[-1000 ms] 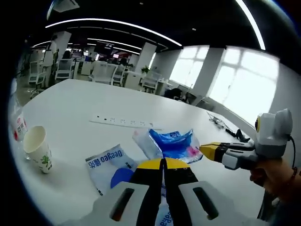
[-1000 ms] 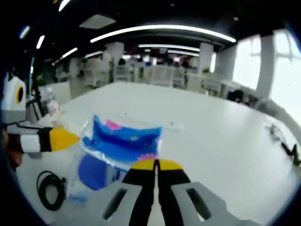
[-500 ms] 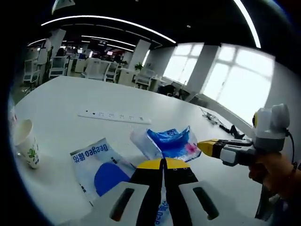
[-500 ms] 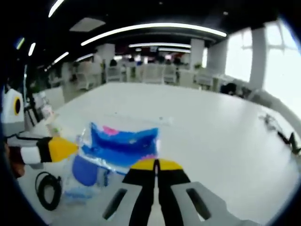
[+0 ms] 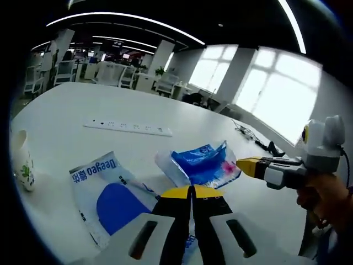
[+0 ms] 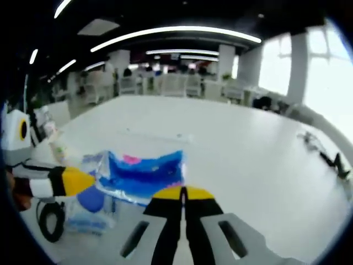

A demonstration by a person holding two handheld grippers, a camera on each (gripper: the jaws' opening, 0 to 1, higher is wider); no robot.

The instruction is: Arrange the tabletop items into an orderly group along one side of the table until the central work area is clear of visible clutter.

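Note:
My left gripper (image 5: 192, 190) is shut on a white and blue bag printed "Deegeo" (image 5: 105, 190), which trails from its jaws down to the white table (image 5: 83, 105). My right gripper (image 6: 183, 191) is shut on the edge of a clear pouch with a blue and pink print (image 6: 144, 172), held just above the table. In the left gripper view the right gripper (image 5: 249, 165) reaches in from the right, pinching the pouch (image 5: 203, 163). In the right gripper view the left gripper (image 6: 71, 181) comes in from the left, with the bag (image 6: 91, 204) below its tip.
A paper cup (image 5: 22, 167) stands at the left edge. A white power strip (image 5: 129, 127) lies further back. A black cable (image 5: 271, 148) lies at the far right, and another coil (image 6: 49, 219) lies near the left gripper. Office chairs stand beyond the table.
The left gripper view has swung right, so the cup now sits at its left edge. Bag and pouch lie lower and a little further apart. Both grippers stay shut.

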